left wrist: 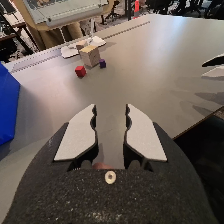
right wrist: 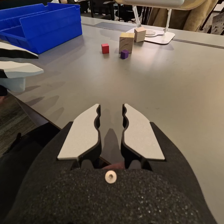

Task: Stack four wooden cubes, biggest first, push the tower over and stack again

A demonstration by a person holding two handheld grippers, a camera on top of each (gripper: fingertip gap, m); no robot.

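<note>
Four cubes lie apart on the grey table, far from both grippers. The biggest plain wooden cube stands in the middle. A smaller plain wooden cube sits behind it, on the edge of a white stand base. A red cube lies to the left. The smallest, a purple cube, touches or nearly touches the big cube's front. My left gripper is open and empty near the table's front edge. My right gripper is open and empty there too.
A blue plastic bin stands at the left of the table. A white stand base holding a sign sits at the back. The other gripper's fingers show at the right edge and left edge.
</note>
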